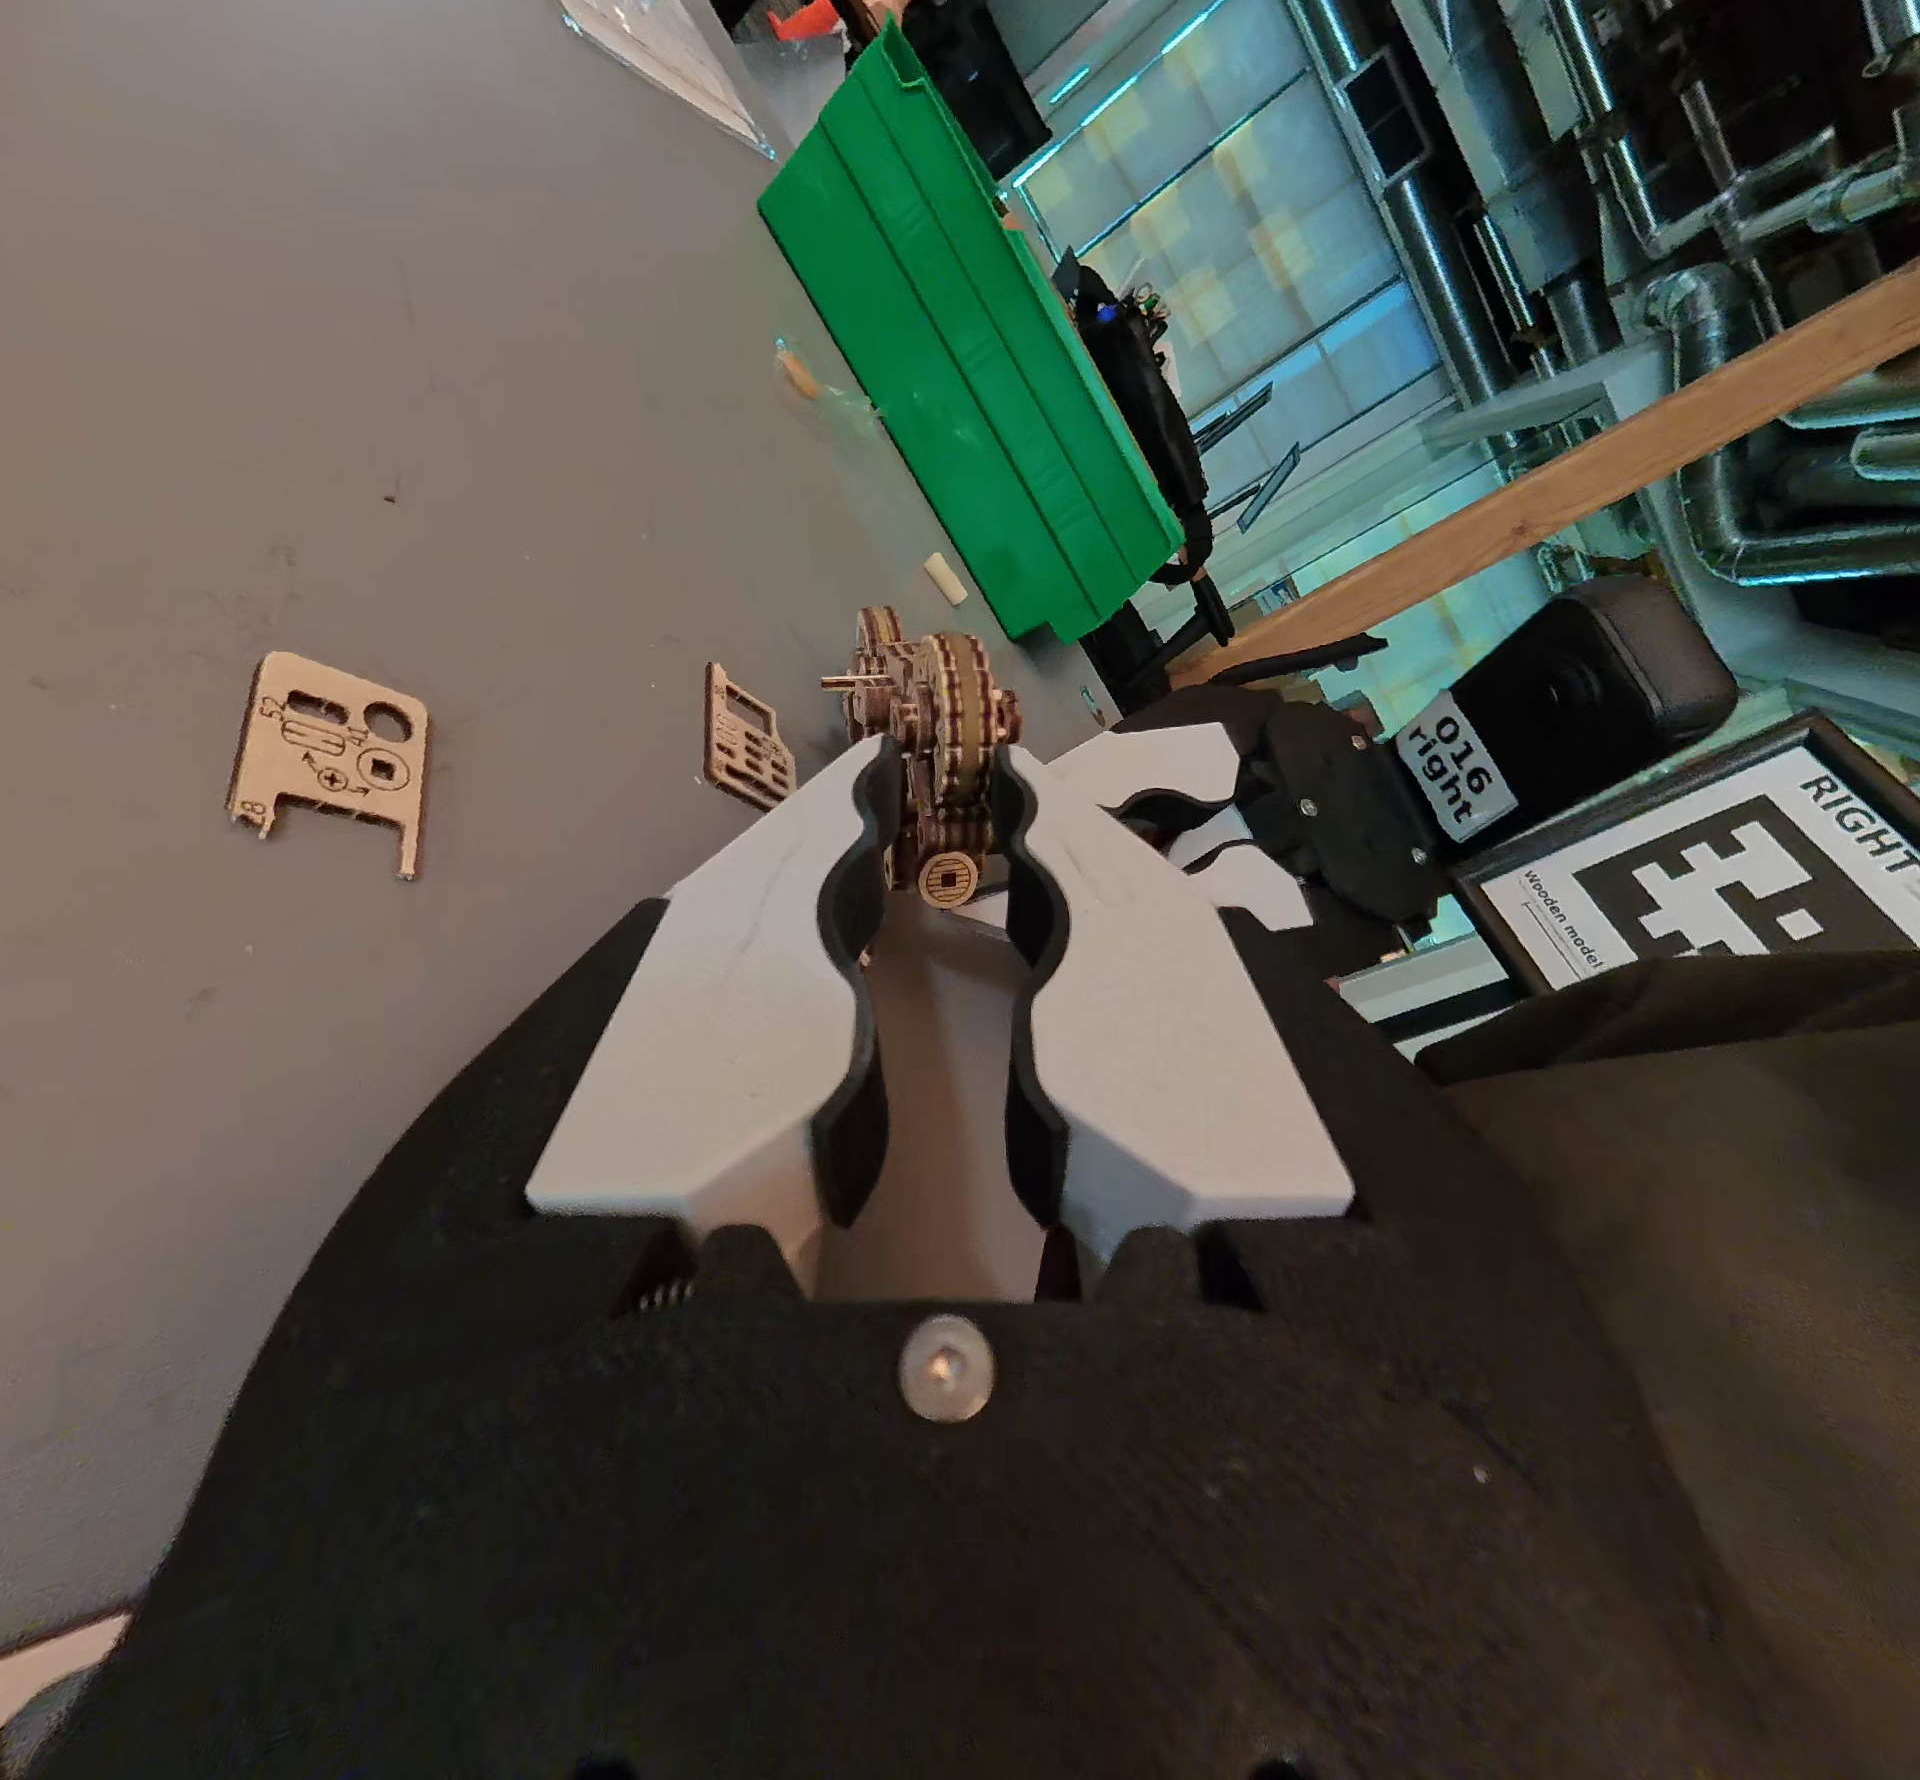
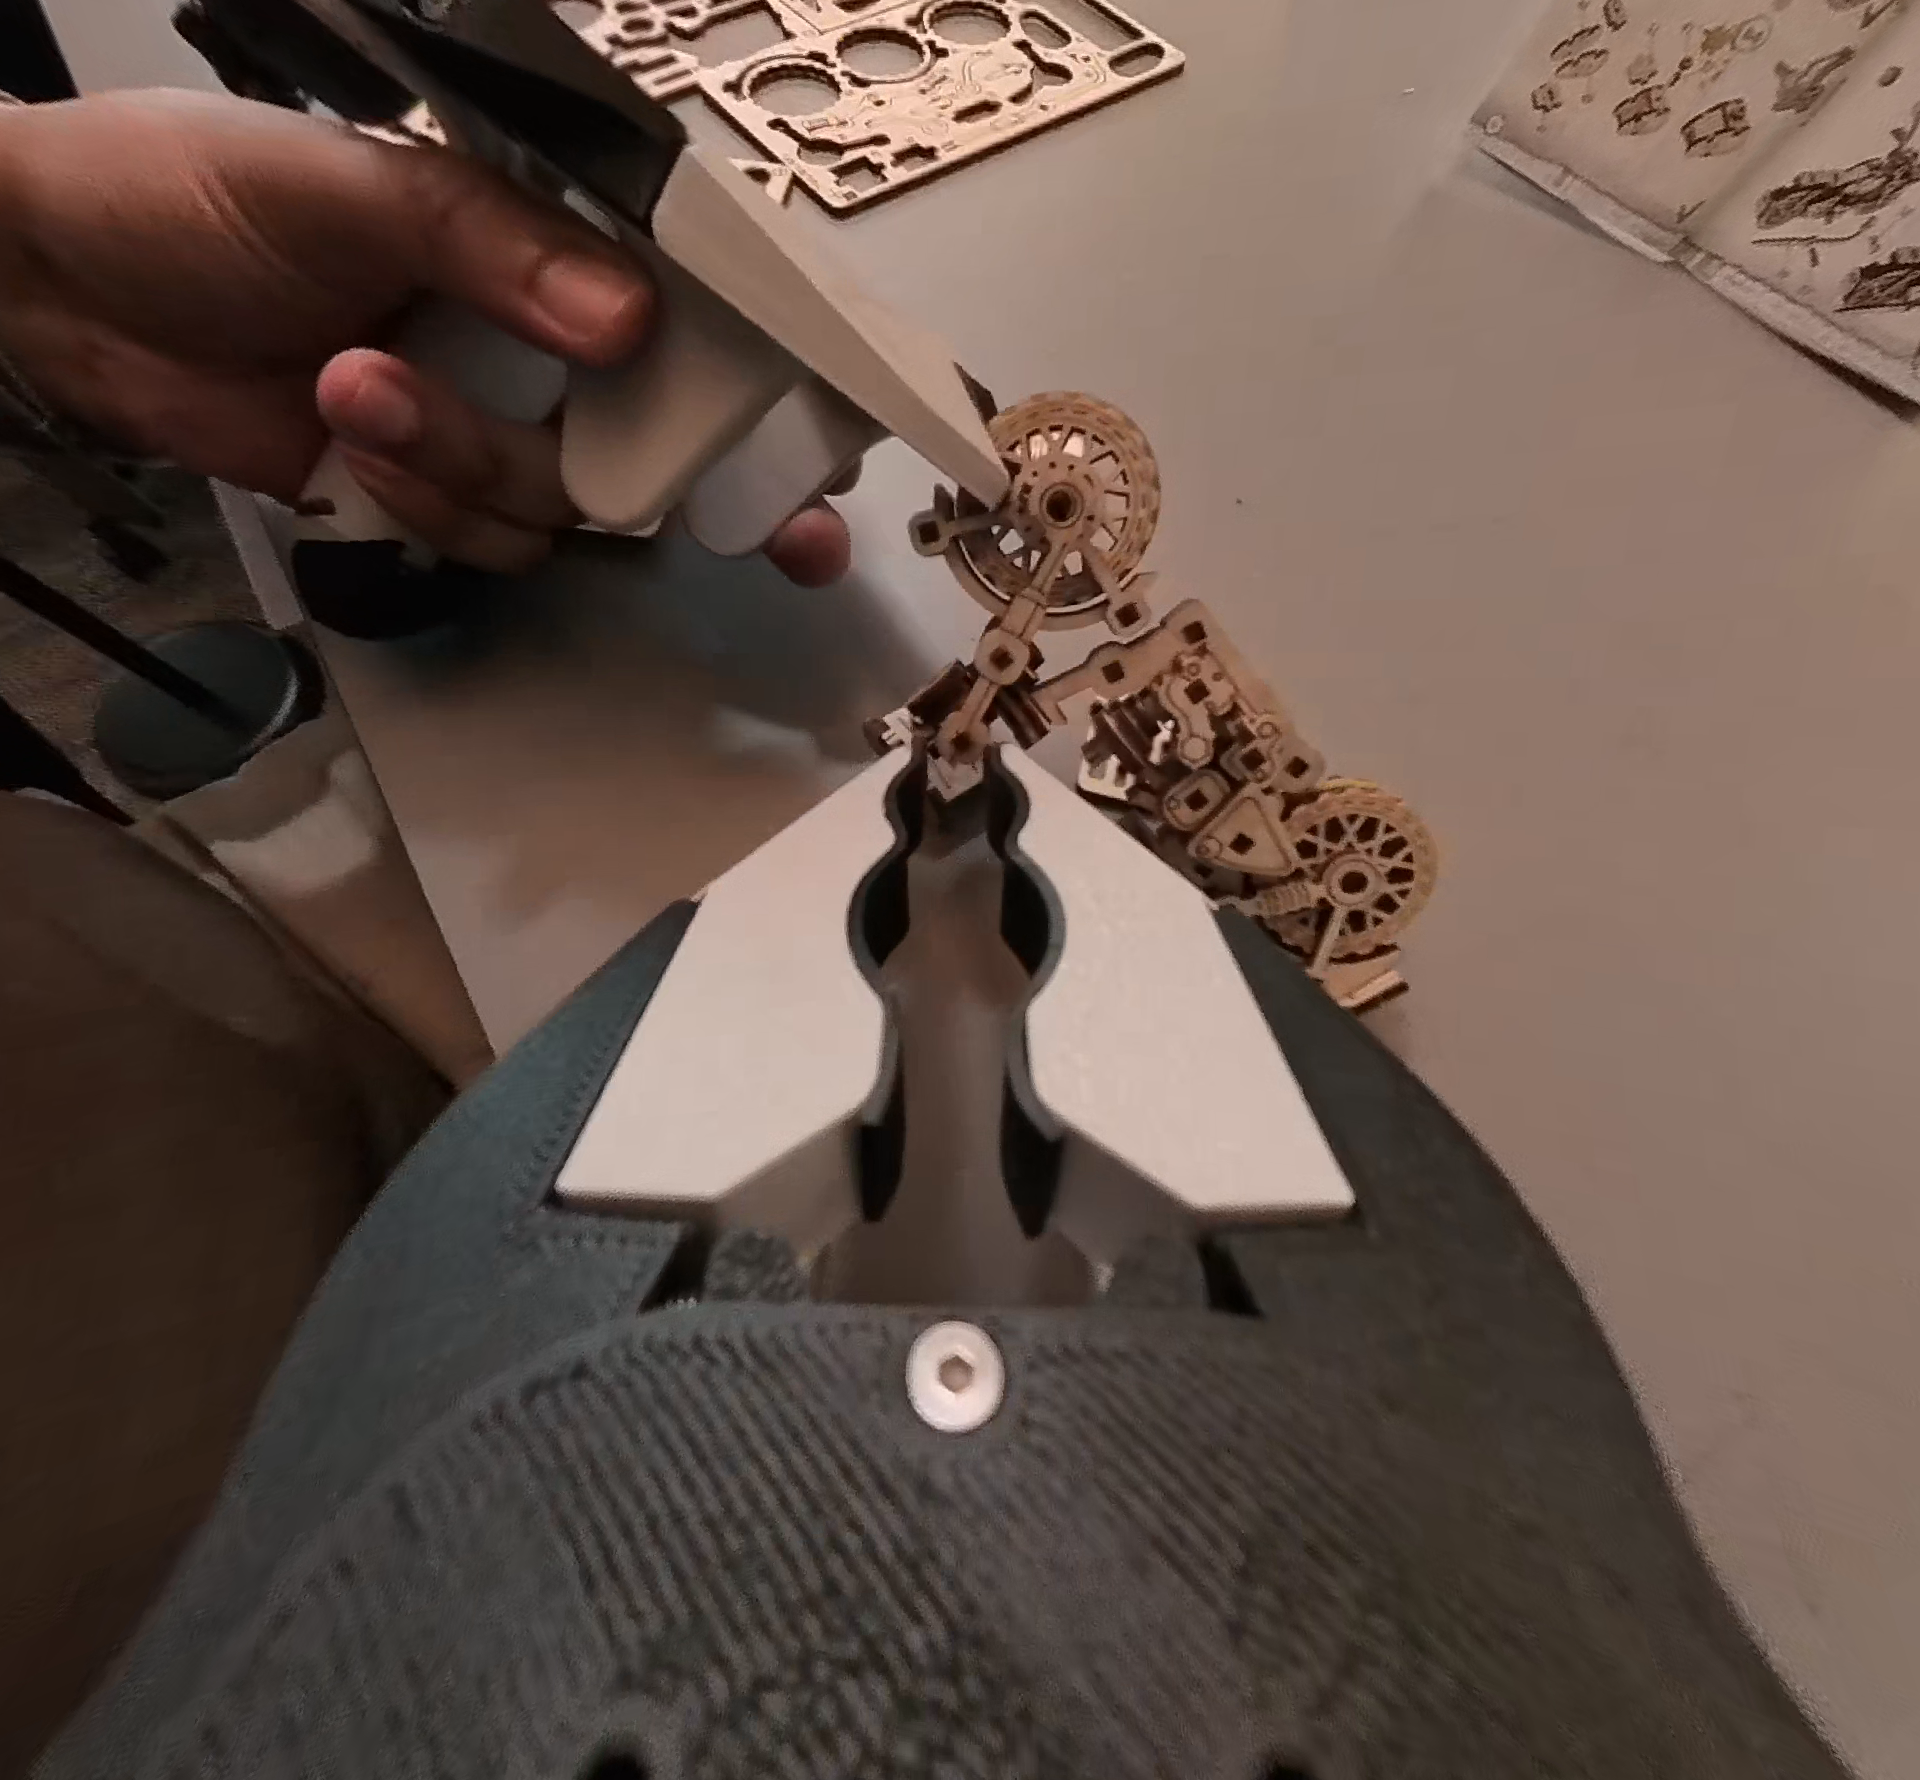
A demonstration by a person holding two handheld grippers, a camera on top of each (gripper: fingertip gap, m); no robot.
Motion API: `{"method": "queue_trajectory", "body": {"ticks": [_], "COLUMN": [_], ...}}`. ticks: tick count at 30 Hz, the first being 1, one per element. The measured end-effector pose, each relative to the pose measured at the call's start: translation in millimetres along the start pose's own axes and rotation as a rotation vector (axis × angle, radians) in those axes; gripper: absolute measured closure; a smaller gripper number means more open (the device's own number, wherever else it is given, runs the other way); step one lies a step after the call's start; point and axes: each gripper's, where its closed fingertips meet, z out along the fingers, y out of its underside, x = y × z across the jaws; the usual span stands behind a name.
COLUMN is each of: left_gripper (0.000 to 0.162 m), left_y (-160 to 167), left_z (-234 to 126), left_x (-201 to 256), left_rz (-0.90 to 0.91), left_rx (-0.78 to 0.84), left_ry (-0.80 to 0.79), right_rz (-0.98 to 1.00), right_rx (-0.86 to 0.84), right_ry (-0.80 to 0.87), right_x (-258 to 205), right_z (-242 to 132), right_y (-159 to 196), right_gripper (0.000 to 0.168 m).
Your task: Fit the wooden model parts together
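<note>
Pale laser-cut wood is what we have between us: a small wooden motorcycle model [image 2: 1174,691] propped at a tilt on the grey table [image 2: 1455,483], its rear wheel [image 2: 1351,873] low near the surface and its front wheel [image 2: 1070,509] raised. Our left gripper [image 1: 940,774] is pinching that front wheel, the white fingers with their wavy black pads pressed against the tyre on either side; in the right wrist view we see the same gripper [image 2: 982,473] coming in from the upper left, held by a hand [image 2: 312,328], its tip on the wheel's rim. Our right gripper [image 2: 961,774] has its tips closed down on a small piece at the handlebar end of the fork [image 2: 1023,618], just below the raised wheel; exactly which piece it nips we cannot tell. Beyond the model lie punched-out wooden part sheets [image 2: 914,57], and an instruction sheet [image 2: 1745,99] sits off to the right. From the left wrist view we see two loose flat wooden parts on the table, a larger one [image 1: 327,759] well to the left and a smaller one [image 1: 748,738] just beside the model, with a green plastic bin [image 1: 966,348] farther back.
</note>
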Motion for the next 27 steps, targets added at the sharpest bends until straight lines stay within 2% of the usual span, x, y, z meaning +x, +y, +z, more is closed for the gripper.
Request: {"method": "queue_trajectory", "body": {"ticks": [3, 8, 11, 18, 22, 23, 27], "left_gripper": [0.144, 0.119, 0.111, 0.113, 0.115, 0.115, 0.115], "left_y": [-1, -3, -5, 5, 15, 16, 22], "left_z": [-1, -1, -1, 4, 7, 8, 10], "left_x": [4, 11, 15, 19, 21, 21, 22], "left_rz": [0.012, 0.074, 0.133, 0.265, 0.357, 0.389, 0.504], "left_rx": [0.005, 0.007, 0.006, -0.04, -0.083, -0.089, -0.117], "left_ry": [0.025, 0.041, 0.033, 0.001, -0.028, -0.04, -0.076], "right_rz": [0.033, 0.096, 0.136, 0.257, 0.38, 0.415, 0.559], "right_rx": [0.025, 0.075, 0.106, 0.138, 0.154, 0.165, 0.213], "right_ry": [-0.024, -0.064, -0.076, -0.148, -0.288, -0.329, -0.447], "right_x": [-1, 1, 6, 13, 5, 4, 9], "right_z": [-3, -10, -15, -25, -33, -37, -50], "right_y": [-4, -10, -14, -13, -15, -17, -19], "right_gripper": [0.16, 0.159, 0.159, 0.159, 0.161, 0.168, 0.168]}}
